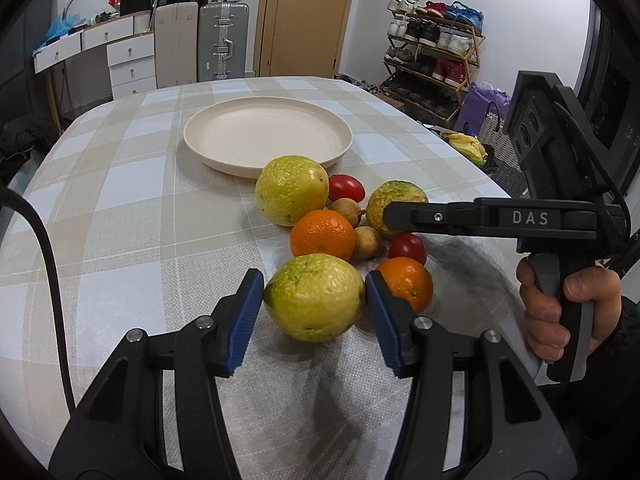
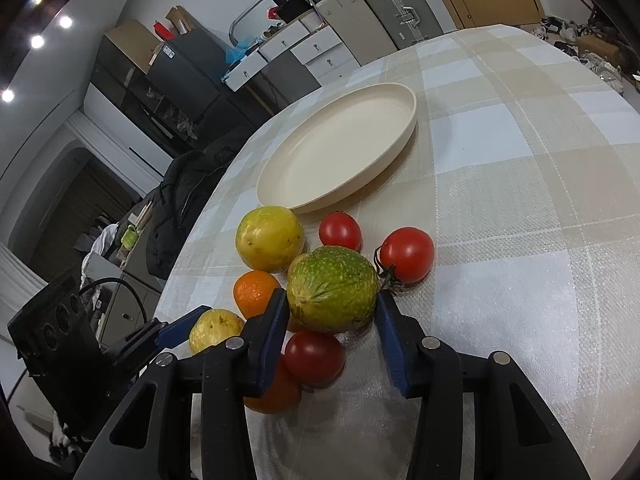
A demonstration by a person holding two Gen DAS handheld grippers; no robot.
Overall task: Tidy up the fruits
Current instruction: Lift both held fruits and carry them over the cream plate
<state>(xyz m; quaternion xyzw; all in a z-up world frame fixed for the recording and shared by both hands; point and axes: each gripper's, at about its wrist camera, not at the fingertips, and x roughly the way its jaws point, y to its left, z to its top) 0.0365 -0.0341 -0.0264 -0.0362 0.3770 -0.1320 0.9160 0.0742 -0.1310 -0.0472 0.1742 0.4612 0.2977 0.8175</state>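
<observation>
The right gripper covers part of a green and yellow fruit in the left wrist view, and its tips cannot be seen there. A red tomato hides partly behind an orange. Two small brown fruits peek out between bigger ones.

In the right wrist view, a finger hides most of an orange, and a red tomato covers some of it too. The left gripper hides part of a yellow fruit. The shoes on the far rack are too small to tell apart.
</observation>
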